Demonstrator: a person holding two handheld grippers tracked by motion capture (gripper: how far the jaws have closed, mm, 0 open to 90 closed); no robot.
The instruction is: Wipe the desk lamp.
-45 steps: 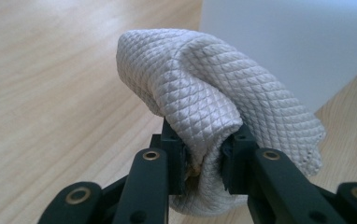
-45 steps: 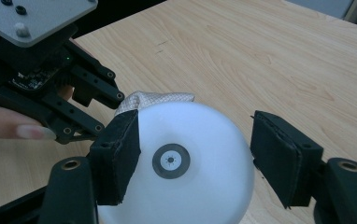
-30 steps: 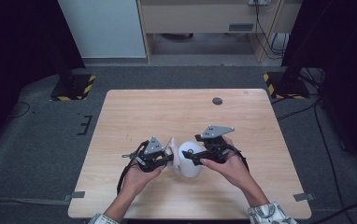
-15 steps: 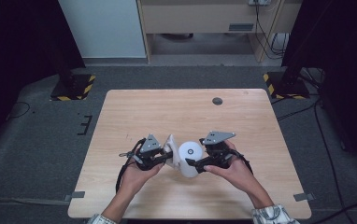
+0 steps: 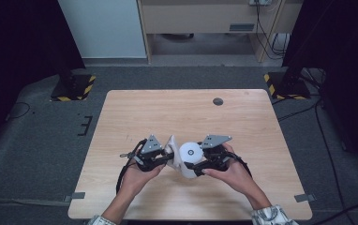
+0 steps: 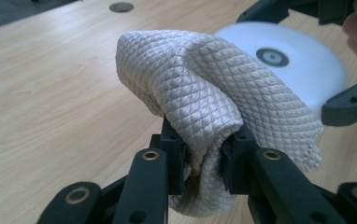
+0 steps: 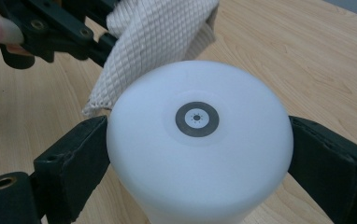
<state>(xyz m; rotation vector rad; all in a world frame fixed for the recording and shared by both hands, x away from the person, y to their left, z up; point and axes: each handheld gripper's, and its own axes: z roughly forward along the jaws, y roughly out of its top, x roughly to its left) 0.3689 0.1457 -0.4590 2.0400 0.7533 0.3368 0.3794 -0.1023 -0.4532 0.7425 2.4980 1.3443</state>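
The right tool [image 7: 195,154] has just eased its jaws slightly, yet both pads press the white lamp [image 7: 197,140] at six o'clock on the bench [image 5: 186,112]. The left tool [image 6: 203,151] pinches the cloth [image 6: 204,98], now at the lamp's nine o'clock edge, so wiping looks imminent.

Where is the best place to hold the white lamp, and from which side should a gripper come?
Probably the rounded sides of the white lamp, jaws coming in level from opposite sides. The right gripper clamps it this way, leaving the flat top free for the cloth pinched in the left gripper.
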